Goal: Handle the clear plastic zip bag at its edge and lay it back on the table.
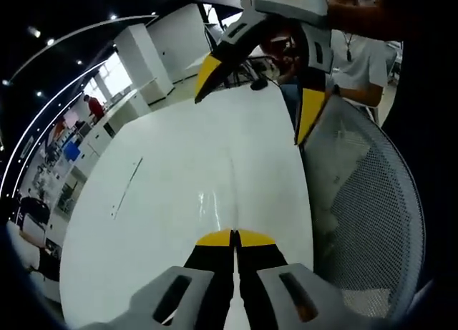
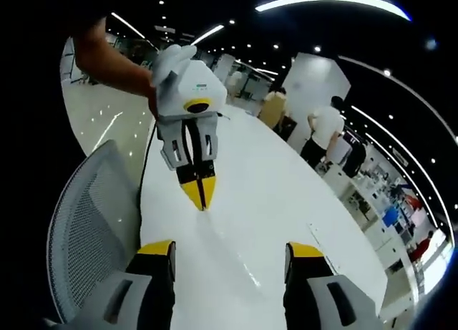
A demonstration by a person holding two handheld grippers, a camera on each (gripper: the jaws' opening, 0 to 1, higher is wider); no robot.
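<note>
The clear zip bag (image 1: 230,194) is barely visible: a faint glinting film with a thin crease over the white table (image 1: 164,201). In the left gripper view it runs forward from my left gripper (image 1: 234,237), whose yellow-tipped jaws are pressed together on its near edge. My right gripper (image 1: 257,94) comes in from the top, jaws spread wide, above the table's far part. In the right gripper view my right gripper (image 2: 229,251) stands open with nothing between its jaws. The left gripper (image 2: 200,194) faces it, shut, and the bag's crease (image 2: 236,255) trails from its tip over the table (image 2: 286,194).
A grey mesh office chair (image 1: 365,201) stands against the table's edge, also seen in the right gripper view (image 2: 86,215). A person in a white shirt (image 1: 358,58) sits beyond it. Other people (image 2: 325,129) stand past the table's far end. White cabinets (image 1: 143,58) line the room.
</note>
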